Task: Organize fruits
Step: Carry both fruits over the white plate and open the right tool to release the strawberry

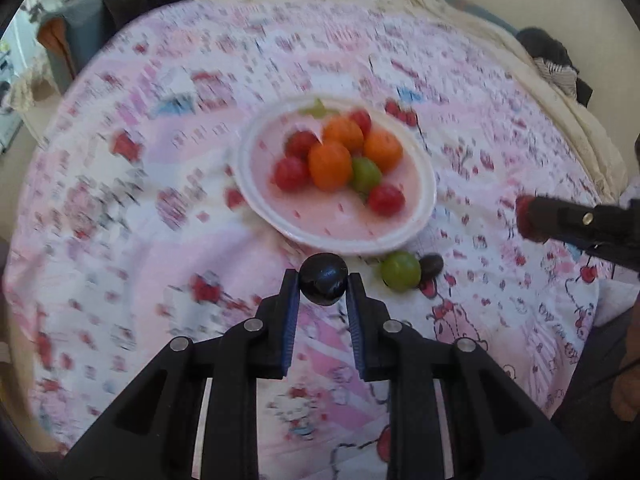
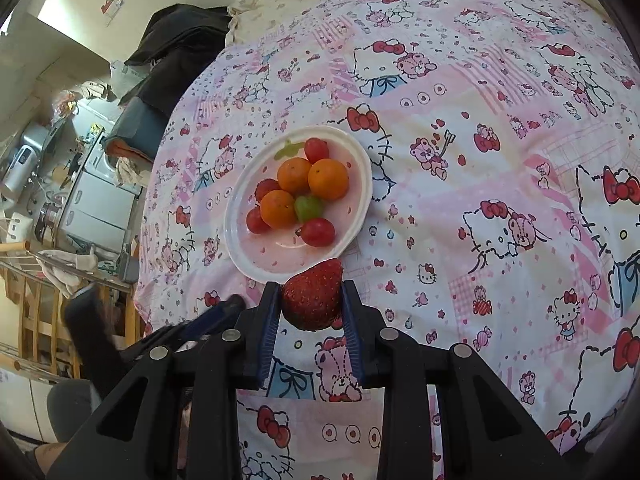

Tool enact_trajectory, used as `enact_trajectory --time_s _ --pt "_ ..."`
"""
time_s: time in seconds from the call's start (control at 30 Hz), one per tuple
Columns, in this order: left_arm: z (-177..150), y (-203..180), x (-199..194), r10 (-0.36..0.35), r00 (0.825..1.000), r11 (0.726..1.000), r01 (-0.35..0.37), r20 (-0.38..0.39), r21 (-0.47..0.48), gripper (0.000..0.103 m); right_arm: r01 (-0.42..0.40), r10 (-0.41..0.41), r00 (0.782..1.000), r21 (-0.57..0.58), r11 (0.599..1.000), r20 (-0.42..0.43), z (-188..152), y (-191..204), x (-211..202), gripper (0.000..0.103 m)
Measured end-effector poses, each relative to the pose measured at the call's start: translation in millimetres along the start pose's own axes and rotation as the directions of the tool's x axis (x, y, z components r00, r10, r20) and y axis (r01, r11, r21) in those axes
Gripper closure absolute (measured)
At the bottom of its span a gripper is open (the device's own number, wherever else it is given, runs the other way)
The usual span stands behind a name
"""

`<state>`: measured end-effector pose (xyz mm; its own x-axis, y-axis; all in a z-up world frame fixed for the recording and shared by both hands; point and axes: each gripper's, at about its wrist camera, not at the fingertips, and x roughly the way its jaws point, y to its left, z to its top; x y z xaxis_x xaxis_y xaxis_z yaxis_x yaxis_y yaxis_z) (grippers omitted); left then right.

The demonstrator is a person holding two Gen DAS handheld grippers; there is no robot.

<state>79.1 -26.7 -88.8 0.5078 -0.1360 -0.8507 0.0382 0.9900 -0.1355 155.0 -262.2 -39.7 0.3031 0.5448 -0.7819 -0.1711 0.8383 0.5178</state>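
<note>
A white plate (image 1: 416, 224) on the patterned cloth holds three oranges (image 1: 330, 164), several red tomatoes (image 1: 385, 199) and a green grape (image 1: 365, 174). My left gripper (image 1: 323, 286) is shut on a dark grape (image 1: 323, 283), just short of the plate's near rim. A loose green grape (image 1: 400, 271) and a dark grape (image 1: 431, 266) lie on the cloth to its right. My right gripper (image 2: 311, 300) is shut on a strawberry (image 2: 312, 298), near the plate (image 2: 352, 152) rim; it also shows in the left wrist view (image 1: 528, 218).
The Hello Kitty cloth (image 2: 480, 160) covers a round table. Dark clothing (image 2: 176, 44) lies at its far left edge, with a cluttered room and appliances (image 2: 92, 192) beyond. A wooden rack (image 2: 36, 300) stands at lower left.
</note>
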Motion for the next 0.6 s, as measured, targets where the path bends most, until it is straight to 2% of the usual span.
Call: enact_trajectory --time_s 0.07,0.3,0.6 --pt "9.5 6.5 -14.5 0.027 0.998 1.000 -0.027 0.051 -0.004 0.083 -0.018 0.017 1.000 0.006 1.000 0.014 4.6 1.3 -3.6 0.071" --pt "54.4 18.5 -32.1 0.055 0.989 0.998 -0.056 0.135 0.008 0.083 -0.031 0.032 0.998 -0.021 0.999 0.051 40.9 9.6 -1.2 0.071" --pt "81.3 13.9 1.2 0.049 0.994 0.998 -0.052 0.101 0.031 0.083 -0.010 0.009 1.000 -0.038 0.999 -0.022 75.0 7.3 44.4 0.071"
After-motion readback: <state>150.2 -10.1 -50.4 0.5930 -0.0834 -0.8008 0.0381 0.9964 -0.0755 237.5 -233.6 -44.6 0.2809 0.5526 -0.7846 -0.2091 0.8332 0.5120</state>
